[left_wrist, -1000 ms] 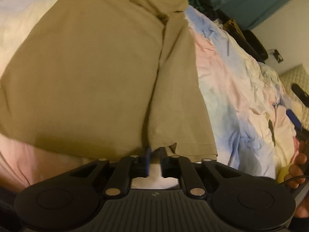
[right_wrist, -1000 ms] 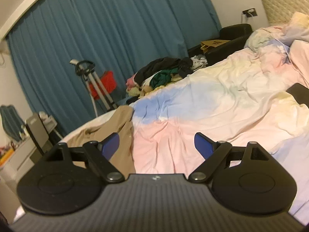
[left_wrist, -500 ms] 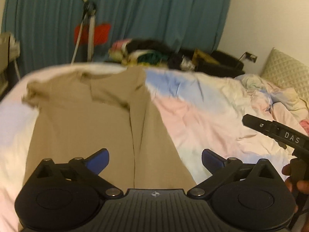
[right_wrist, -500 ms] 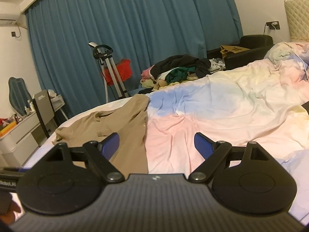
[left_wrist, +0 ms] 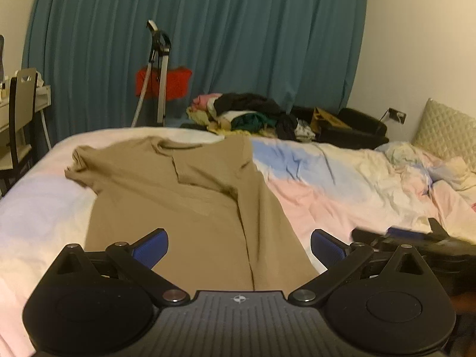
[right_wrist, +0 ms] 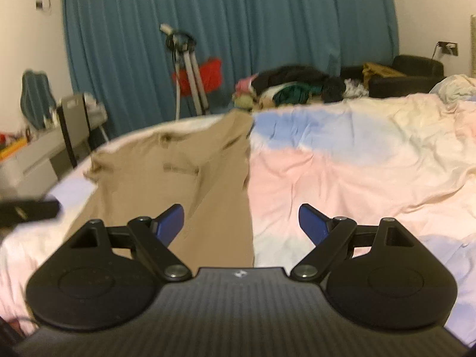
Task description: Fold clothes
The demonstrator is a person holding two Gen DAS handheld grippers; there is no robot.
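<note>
Tan shirt [left_wrist: 190,208] lies spread on the bed [left_wrist: 342,184], collar toward the far edge, and its right side is laid over the body, with a long edge running down the front. One sleeve sticks out at the far left. My left gripper [left_wrist: 239,245] has its fingers wide apart above the near hem, holding nothing. My right gripper [right_wrist: 241,223] is also spread and empty, above the shirt's right edge. I think the laid-over side can slip back if I pull the hem too fast, because the fabric is thin and loose. Another danger: a finger may catch the soft duvet together with the shirt. The clothes pile [left_wrist: 247,113] behind stays well apart.
</note>
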